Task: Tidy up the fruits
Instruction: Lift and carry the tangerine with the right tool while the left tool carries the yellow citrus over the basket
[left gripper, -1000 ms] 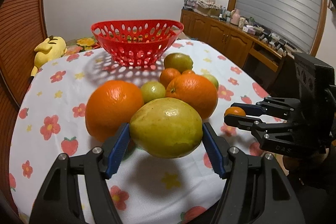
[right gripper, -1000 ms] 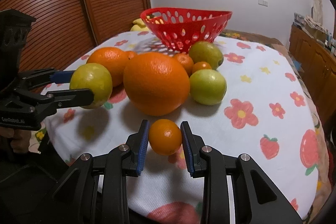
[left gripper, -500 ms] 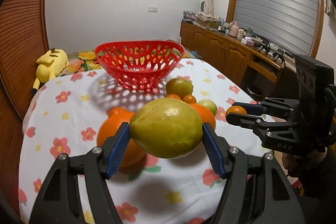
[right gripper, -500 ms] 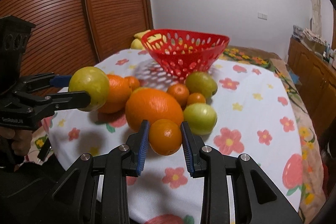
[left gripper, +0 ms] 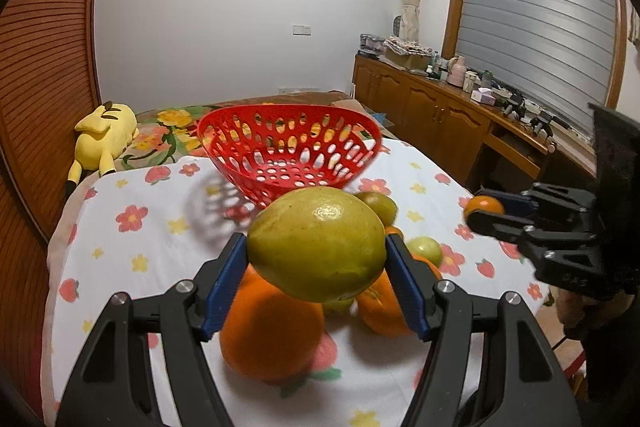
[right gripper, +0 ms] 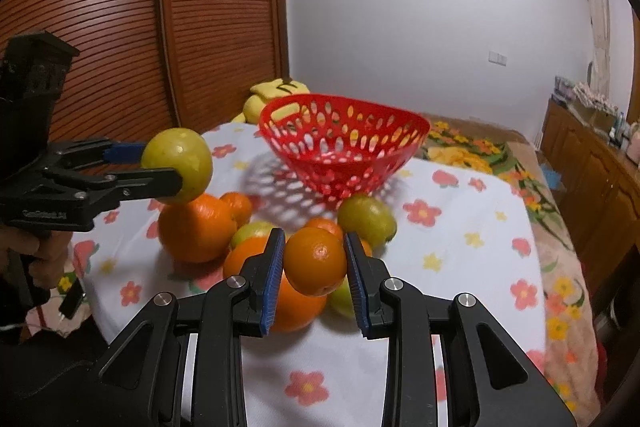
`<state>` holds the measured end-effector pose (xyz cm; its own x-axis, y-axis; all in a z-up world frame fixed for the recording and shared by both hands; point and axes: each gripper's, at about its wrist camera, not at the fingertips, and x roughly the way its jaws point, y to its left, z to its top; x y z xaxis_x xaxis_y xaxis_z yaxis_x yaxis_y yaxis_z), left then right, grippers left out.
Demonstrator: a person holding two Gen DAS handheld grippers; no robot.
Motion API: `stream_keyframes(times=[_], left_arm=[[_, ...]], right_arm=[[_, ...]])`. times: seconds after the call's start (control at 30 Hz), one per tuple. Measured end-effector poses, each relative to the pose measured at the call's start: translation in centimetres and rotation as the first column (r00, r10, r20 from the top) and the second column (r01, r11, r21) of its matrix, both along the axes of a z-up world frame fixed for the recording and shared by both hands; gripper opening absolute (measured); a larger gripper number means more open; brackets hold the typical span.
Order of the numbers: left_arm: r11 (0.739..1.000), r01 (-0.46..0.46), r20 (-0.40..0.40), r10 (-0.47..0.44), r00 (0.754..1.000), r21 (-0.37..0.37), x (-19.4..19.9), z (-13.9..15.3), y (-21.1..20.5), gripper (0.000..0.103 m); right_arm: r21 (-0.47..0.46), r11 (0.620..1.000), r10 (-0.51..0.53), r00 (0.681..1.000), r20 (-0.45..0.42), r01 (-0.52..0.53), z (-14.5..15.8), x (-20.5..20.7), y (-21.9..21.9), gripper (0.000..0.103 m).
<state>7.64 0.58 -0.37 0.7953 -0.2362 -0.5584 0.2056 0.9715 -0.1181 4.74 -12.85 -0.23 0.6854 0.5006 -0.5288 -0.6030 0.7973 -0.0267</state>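
Observation:
My left gripper (left gripper: 316, 247) is shut on a large yellow-green fruit (left gripper: 316, 243) and holds it in the air above the pile; it also shows in the right wrist view (right gripper: 178, 167). My right gripper (right gripper: 314, 263) is shut on a small orange (right gripper: 315, 261), also lifted; it shows at the right of the left wrist view (left gripper: 482, 207). An empty red perforated basket (left gripper: 288, 155) stands at the far side of the table (right gripper: 344, 151). Large oranges (right gripper: 196, 231) and green fruits (right gripper: 366, 219) lie in a pile in front of the basket.
The table has a white cloth with flowers and strawberries (left gripper: 132, 251). A yellow plush toy (left gripper: 104, 139) lies beyond the far left edge. A wooden slatted wall (right gripper: 120, 47) is on the left, and a wooden sideboard (left gripper: 440, 115) with clutter on the right.
Both grippers have risen with their fruits, from table level to well above the pile, and the view now looks down toward the basket.

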Motion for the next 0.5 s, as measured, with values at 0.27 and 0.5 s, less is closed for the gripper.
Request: stream_keyframes(times=[0.27, 0.5], left_arm=[[0.999, 0.018, -0.002, -0.018, 1.000, 0.030, 4.9, 0.8, 0.2, 0.068], [0.998, 0.033, -0.032, -0.031, 0.999, 0.059, 9.4, 1.0, -0.3, 0.068]], right_arm=[[-0.037, 0.999, 0.024, 0.999, 0.038, -0.022, 1.9, 3.2, 1.2, 0.029], [-0.057, 0.998, 0.032, 0.999, 0.021, -0.031, 2.4, 7.9, 2.2, 0.029]])
